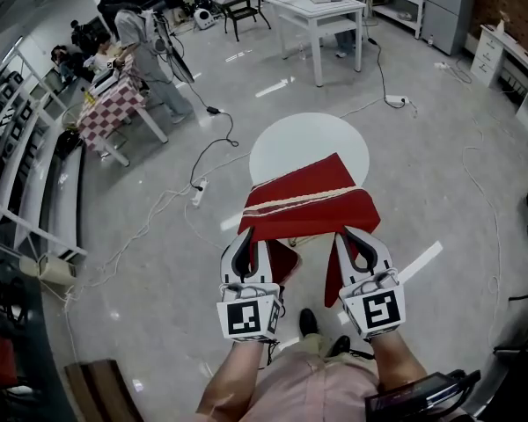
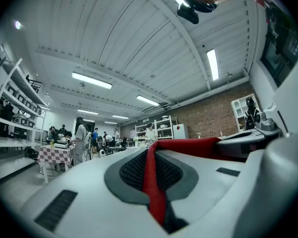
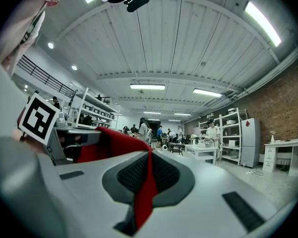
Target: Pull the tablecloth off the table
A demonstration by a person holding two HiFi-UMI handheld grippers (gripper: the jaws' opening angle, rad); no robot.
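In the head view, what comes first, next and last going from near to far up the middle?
The left tool and right tool, red tablecloth, round white table, white square table.

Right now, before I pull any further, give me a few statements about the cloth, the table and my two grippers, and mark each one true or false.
1. The left gripper is shut on the red tablecloth. True.
2. The right gripper is open and empty. False: it is shut on the tablecloth too.
3. The tablecloth covers the whole table. False: the far part of the white top is bare.
4. The table is round. True.
5. A checkered table stands farther off to the left. True.
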